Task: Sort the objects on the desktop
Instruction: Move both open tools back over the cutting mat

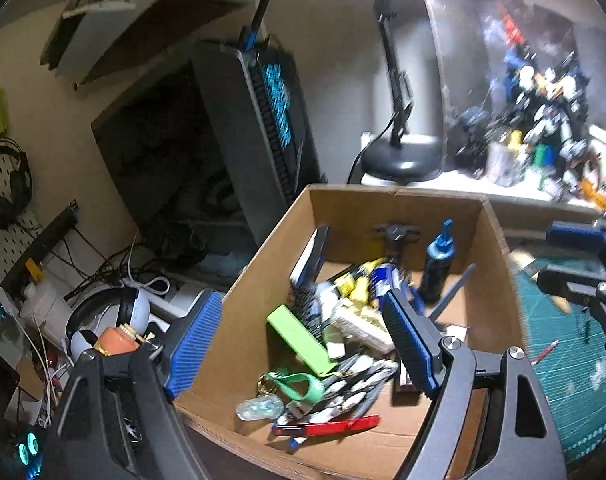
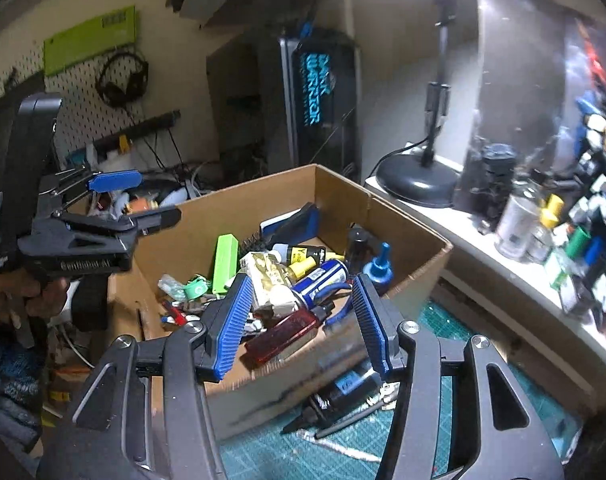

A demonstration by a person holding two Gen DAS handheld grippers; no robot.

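Cluttered table under lamp light: a cardboard box [image 2: 263, 200] stands on the green cutting mat [image 2: 443, 412], already heaped with small things, a red translucent bottle [image 2: 283, 334] on top at its near edge. Both the left gripper [image 1: 303, 344] and right gripper [image 2: 299, 320] hang over it, fingers apart and holding nothing. Next pick looks to be the dark dropper bottle [image 2: 343, 394] lying on the mat just near of the box wall; best to come down straddling its body, clear of the cardboard.
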